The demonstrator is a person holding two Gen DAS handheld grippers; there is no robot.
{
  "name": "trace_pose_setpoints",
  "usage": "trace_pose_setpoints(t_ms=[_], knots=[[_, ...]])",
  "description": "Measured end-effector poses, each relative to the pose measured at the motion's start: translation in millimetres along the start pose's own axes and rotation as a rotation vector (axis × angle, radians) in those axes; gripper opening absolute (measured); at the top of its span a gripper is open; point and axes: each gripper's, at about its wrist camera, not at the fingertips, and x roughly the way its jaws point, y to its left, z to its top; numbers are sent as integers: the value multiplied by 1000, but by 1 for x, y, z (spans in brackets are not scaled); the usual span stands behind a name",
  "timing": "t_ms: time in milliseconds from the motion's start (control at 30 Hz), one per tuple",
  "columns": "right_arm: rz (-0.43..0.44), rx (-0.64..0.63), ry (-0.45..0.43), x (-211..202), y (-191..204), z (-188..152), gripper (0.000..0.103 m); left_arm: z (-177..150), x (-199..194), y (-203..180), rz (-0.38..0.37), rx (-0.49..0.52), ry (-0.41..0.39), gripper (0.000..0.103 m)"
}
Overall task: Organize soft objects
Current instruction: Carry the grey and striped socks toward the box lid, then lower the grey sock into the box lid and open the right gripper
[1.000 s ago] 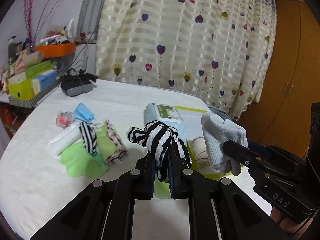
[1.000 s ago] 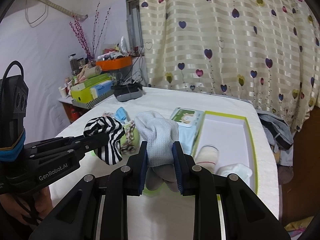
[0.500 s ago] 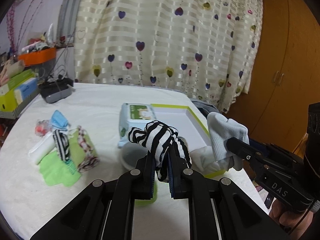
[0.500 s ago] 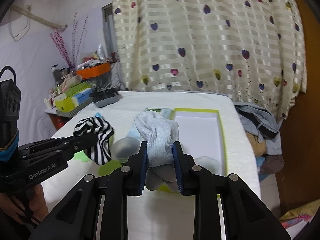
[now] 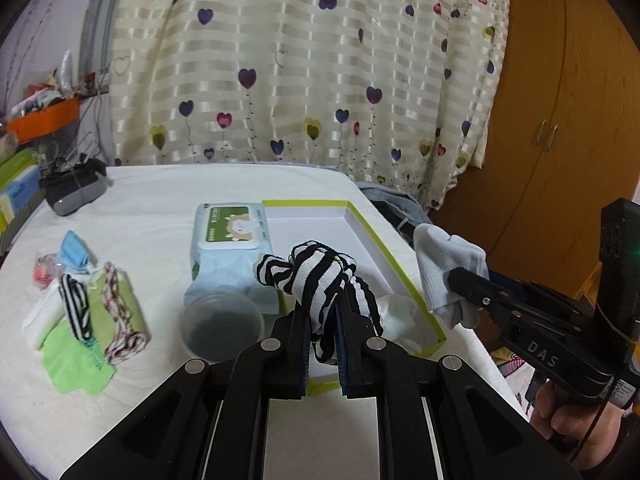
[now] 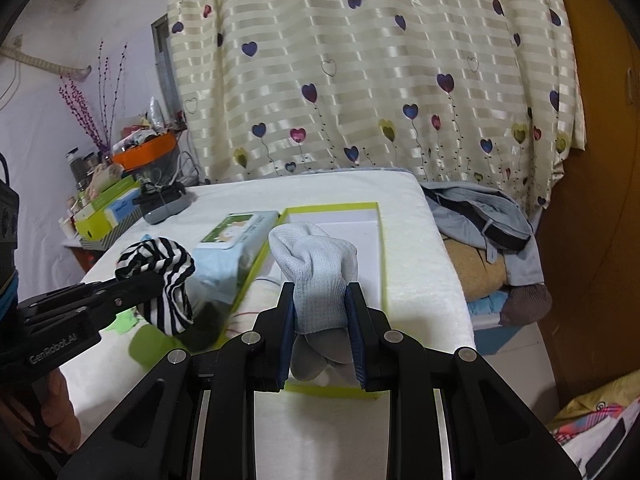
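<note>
The white box [image 6: 382, 264] floor is largely hidden behind the grey sock [image 6: 320, 280] (lower end blurred).

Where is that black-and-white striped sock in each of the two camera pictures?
Left wrist view: striped sock at centre, pinched in the left gripper.
Right wrist view: striped sock at the left, hanging from the left gripper.
Shared landmark: wet wipes pack beside the green-edged box.

Both grippers swung right along the table: the green-rimmed box [image 5: 394, 264] came to lie right under the striped sock [image 5: 320, 276] and the grey sock [image 6: 320, 268]. The pile of cloths [image 5: 88, 320] slid off toward the left, and a clear bowl [image 5: 222, 320] came into sight.
</note>
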Motion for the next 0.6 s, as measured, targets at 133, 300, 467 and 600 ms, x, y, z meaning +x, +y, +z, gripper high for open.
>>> trace_pose_setpoints(t_ms=[133, 300, 467, 600], knots=[[1, 3, 19, 14, -7, 1, 25, 2, 11, -1, -6, 0, 13, 10], [10, -4, 56, 39, -12, 3, 25, 4, 21, -4, -11, 6, 27, 10], [16, -11, 95, 65, -15, 6, 25, 7, 29, -4, -6, 9, 36, 10], [33, -17, 125, 80, -18, 5, 30, 8, 38, -4, -3, 11, 51, 10]])
